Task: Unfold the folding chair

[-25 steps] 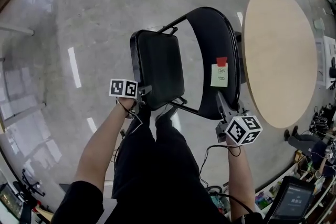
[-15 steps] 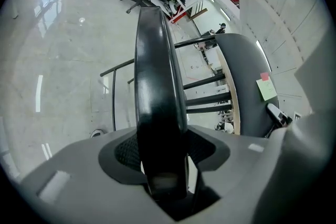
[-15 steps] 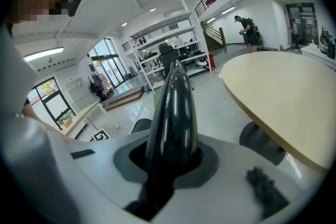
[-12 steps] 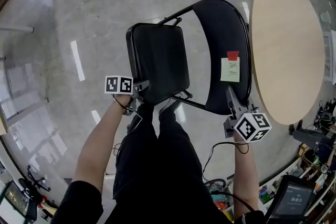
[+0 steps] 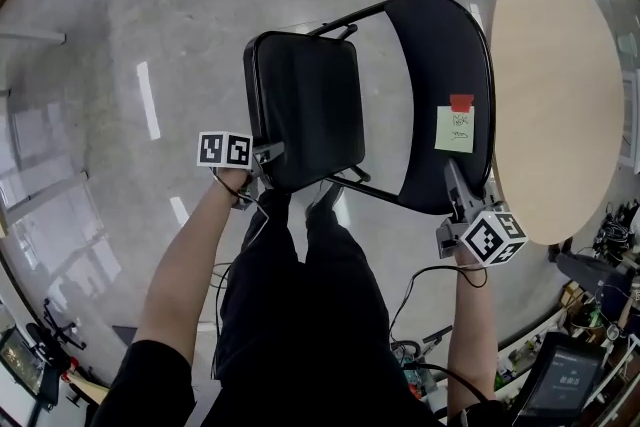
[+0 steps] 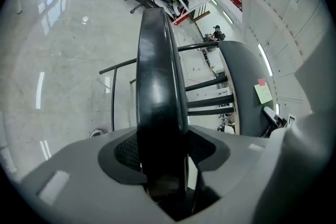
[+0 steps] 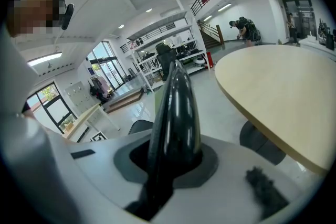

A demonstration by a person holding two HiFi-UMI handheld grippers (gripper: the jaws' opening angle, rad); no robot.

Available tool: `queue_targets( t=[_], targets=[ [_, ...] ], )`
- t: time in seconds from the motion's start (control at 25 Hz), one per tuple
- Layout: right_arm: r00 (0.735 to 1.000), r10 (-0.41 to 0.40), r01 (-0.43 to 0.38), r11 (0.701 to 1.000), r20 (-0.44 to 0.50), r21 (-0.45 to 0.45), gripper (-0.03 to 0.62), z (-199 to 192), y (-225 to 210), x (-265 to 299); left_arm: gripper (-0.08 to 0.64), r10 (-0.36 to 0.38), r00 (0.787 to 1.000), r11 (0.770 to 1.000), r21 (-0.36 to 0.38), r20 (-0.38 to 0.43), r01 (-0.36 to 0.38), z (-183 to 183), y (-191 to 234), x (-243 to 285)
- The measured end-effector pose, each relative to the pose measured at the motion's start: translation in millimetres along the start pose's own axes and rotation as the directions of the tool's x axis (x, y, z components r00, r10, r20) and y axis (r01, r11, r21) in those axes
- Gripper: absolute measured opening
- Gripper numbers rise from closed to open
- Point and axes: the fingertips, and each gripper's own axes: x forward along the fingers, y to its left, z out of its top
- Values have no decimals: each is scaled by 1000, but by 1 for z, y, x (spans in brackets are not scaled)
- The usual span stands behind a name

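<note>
A black folding chair stands partly spread on the floor below me. Its padded seat (image 5: pixel 305 110) lies left of the curved backrest (image 5: pixel 440 95), which carries a green sticky note (image 5: pixel 454 129) and a red tag. My left gripper (image 5: pixel 268 155) is shut on the near edge of the seat (image 6: pixel 157 97), whose black rim fills the space between the jaws. My right gripper (image 5: pixel 456 187) is shut on the backrest's lower edge (image 7: pixel 176 113), a glossy black rim running up between its jaws. The chair's frame tubes (image 6: pixel 202 84) show beyond the seat.
A round light-wood table (image 5: pixel 555 85) stands close to the chair's right side, also seen as the table (image 7: pixel 278 86) in the right gripper view. The person's legs and shoes (image 5: pixel 300 205) are right below the chair. Cables and gear crowd the lower right corner; polished concrete floor lies to the left.
Seat and backrest have spread a little further apart. The right gripper and backrest shifted right and lower in the view; the left gripper barely moved.
</note>
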Motion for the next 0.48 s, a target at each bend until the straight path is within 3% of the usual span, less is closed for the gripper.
queue_targets(
  t=[0.24, 0.48],
  targets=[
    [1000, 24, -24, 1000, -6, -14, 60, -16, -23, 9, 239, 40, 997, 999, -1, 62, -40, -3, 15, 21],
    [999, 39, -39, 999, -5, 21, 60, -22, -30, 11, 247, 100, 986, 995, -15, 137, -99, -4, 31, 10]
  ],
)
